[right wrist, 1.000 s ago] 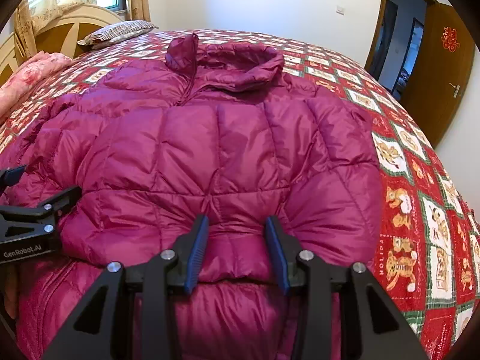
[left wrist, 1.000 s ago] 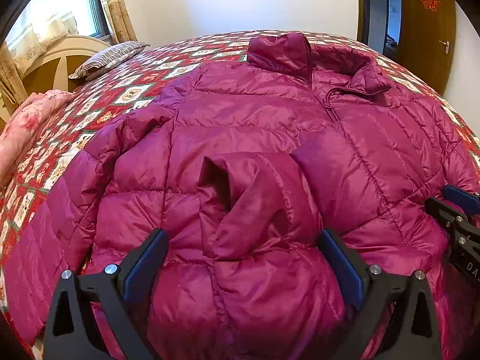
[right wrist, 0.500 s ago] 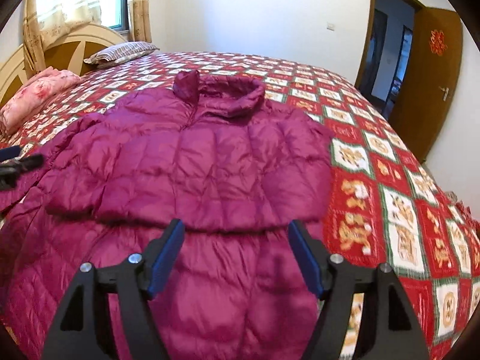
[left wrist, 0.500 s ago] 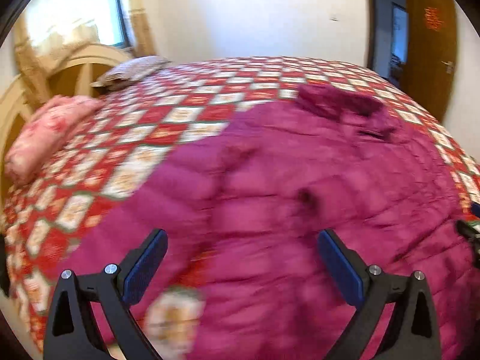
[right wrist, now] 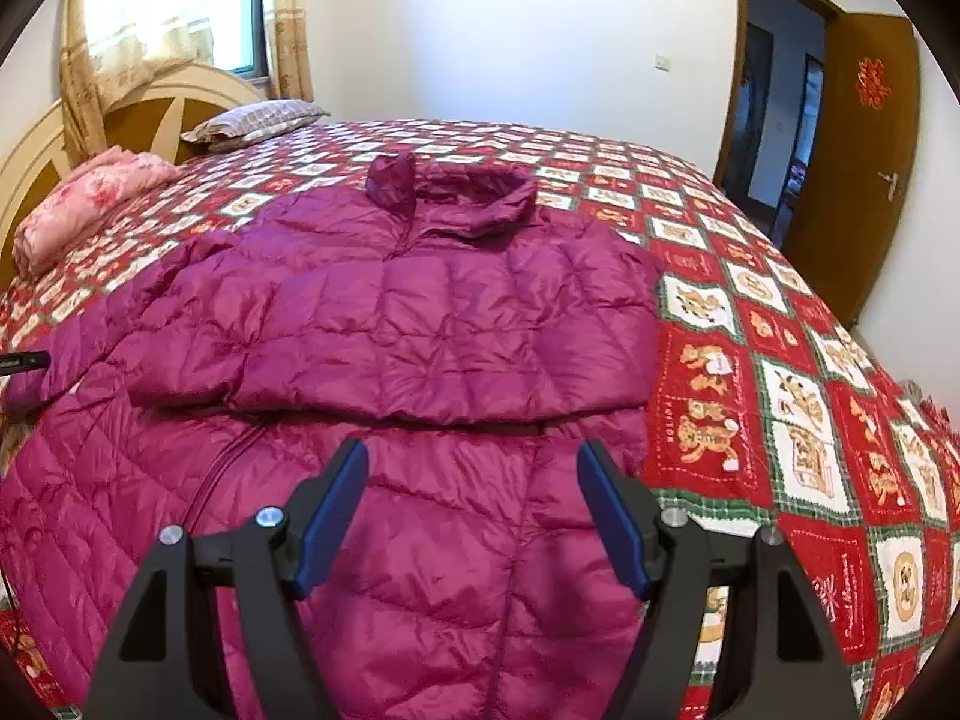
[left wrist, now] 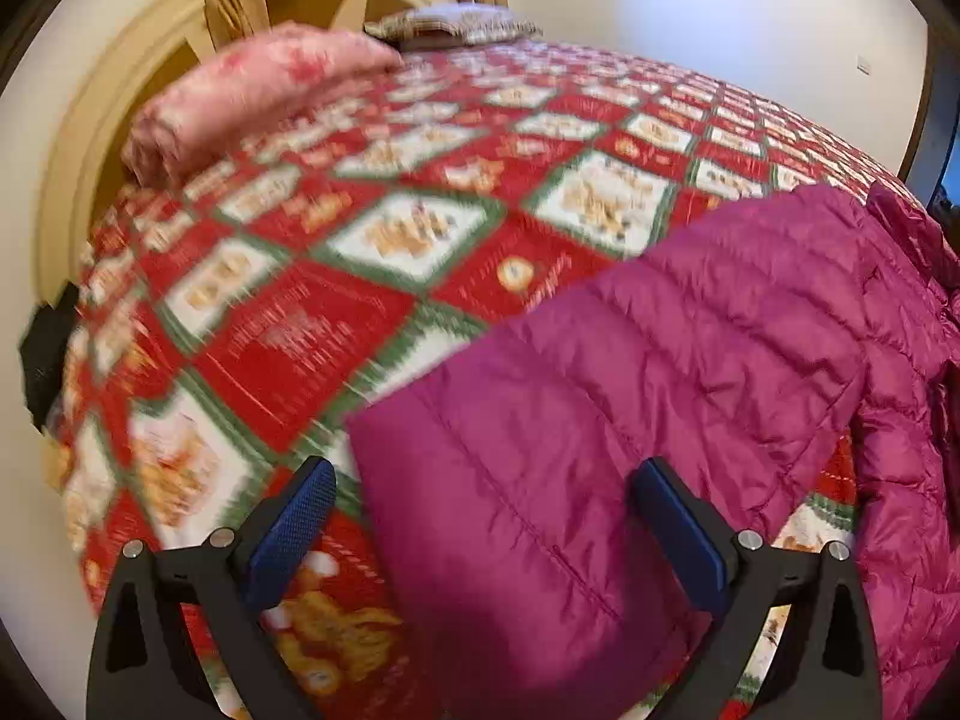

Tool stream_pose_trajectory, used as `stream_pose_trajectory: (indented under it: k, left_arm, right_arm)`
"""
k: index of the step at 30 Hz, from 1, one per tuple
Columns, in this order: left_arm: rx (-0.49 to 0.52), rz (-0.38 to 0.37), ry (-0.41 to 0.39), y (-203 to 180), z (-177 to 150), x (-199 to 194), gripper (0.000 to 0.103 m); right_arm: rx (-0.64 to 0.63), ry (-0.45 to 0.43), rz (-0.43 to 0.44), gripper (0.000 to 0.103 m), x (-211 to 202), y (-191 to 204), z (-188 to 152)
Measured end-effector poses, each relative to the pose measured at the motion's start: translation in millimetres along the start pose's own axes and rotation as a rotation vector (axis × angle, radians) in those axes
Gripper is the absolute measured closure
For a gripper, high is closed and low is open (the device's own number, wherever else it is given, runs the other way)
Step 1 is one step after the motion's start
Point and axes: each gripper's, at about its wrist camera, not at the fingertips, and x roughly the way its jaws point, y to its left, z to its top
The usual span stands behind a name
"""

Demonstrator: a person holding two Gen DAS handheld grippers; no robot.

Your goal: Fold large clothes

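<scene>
Both grippers have pulled back and off the jacket since a second ago. Back then the right gripper (right wrist: 474, 510) had its fingers nearly pinched over the folded sleeve; now they're spread wide with nothing between them. The left gripper (left wrist: 486, 534) has swung out toward the other sleeve (left wrist: 540, 480), fingers spread apart too, hovering over the cuff end without grasping it.

So the jacket (right wrist: 390, 330) is a puffy magenta down thing, shiny nylon with quilted stitching that makes little pillowy blocks. It lies front up on the bed, stand-up collar (right wrist: 450, 192) toward the far side, zipper down the middle. One sleeve is folded across the chest in a fat horizontal band (right wrist: 420, 378); the other one stretches out flat on the quilt.

The quilt (right wrist: 780, 396) is a red, white and green patchwork with little bear pictures in squares. At the head sit a rolled pink blanket (right wrist: 90, 210), a striped pillow (right wrist: 258, 120) and a rounded cream headboard (right wrist: 36, 168), with a curtained window behind. White walls, and a brown door (right wrist: 870, 150) standing open on the right.

The left view is pretty motion-blurred, so the quilt pattern smears and the jacket's body is cut off at the edge. Something dark at the bed's left edge (left wrist: 48, 348), can't tell what it is.
</scene>
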Motion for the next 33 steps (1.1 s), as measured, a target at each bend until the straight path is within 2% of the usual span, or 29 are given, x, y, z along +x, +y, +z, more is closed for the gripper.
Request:
stream_pose_trajectory:
  k: [1, 2, 3, 4, 5, 7, 9, 11, 16, 21, 28, 30, 33]
  left_arm:
    - [0.0, 0.007, 0.0, -2, -1, 6, 0.003]
    - [0.011, 0.017, -0.015, -4, -3, 5, 0.013]
    - [0.036, 0.019, -0.035, -9, -2, 4, 0.029]
    - [0.067, 0.01, -0.047, -15, 1, 1, 0.06]
    - [0.072, -0.005, -0.045, -17, 4, -1, 0.075]
    - [0.064, -0.012, -0.077, -21, 15, -16, 0.085]
    - [0.088, 0.007, -0.17, -32, 25, -43, 0.085]
    - [0.098, -0.007, -0.228, -42, 34, -63, 0.086]
    - [0.163, -0.106, -0.353, -92, 52, -118, 0.087]
    - [0.264, -0.199, -0.401, -166, 54, -147, 0.087]
    - [0.416, -0.319, -0.427, -268, 25, -166, 0.087]
    - [0.441, -0.348, -0.412, -289, 16, -165, 0.082]
    - [0.471, -0.358, -0.38, -313, 5, -160, 0.05]
  right_arm:
    - [-0.007, -0.003, -0.002, 0.029, 0, 2, -1]
    - [-0.01, -0.004, -0.002, 0.029, 0, 3, -1]
    - [-0.012, -0.007, -0.001, 0.029, 0, 3, -2]
    - [-0.011, -0.01, -0.002, 0.029, 0, 2, -2]
    - [-0.009, -0.011, -0.003, 0.029, -1, 1, -3]
    - [-0.002, -0.014, -0.008, 0.029, -1, -3, -3]
    - [0.013, -0.021, -0.015, 0.029, -1, -8, -3]
    - [0.04, -0.025, -0.02, 0.029, -1, -14, -3]
    - [0.087, -0.034, -0.021, 0.029, -3, -24, -2]
    - [0.113, -0.046, -0.019, 0.029, -7, -32, -2]
    - [0.131, -0.042, -0.021, 0.029, -8, -41, -5]
    - [0.136, -0.034, -0.02, 0.029, -6, -44, -6]
    - [0.141, -0.008, -0.005, 0.029, -3, -46, -6]
